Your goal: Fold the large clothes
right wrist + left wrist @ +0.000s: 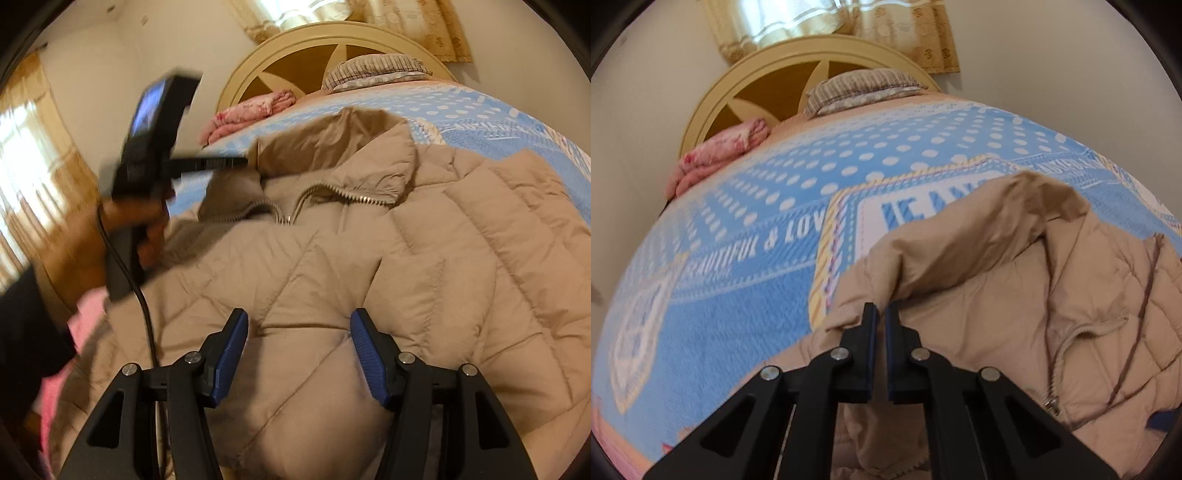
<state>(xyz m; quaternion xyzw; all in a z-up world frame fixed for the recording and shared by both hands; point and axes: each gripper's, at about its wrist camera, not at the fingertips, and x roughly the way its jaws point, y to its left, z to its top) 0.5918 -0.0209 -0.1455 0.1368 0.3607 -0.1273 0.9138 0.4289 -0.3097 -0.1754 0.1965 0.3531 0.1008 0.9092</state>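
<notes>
Jacket (369, 258) on bed (738, 277), pillow (860, 88) behind

One jacket (369, 258), one pillow (862, 90), two hand-held grippers (881, 314) (299, 328)

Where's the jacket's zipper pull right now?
In the right wrist view the zipper pull sits centre frame below the jacket's collar. The left gripper reaches in at that collar's left edge.

jacket (369, 258) | beige, quilted, zipped | spread on bed, hood crumpled
</notes>
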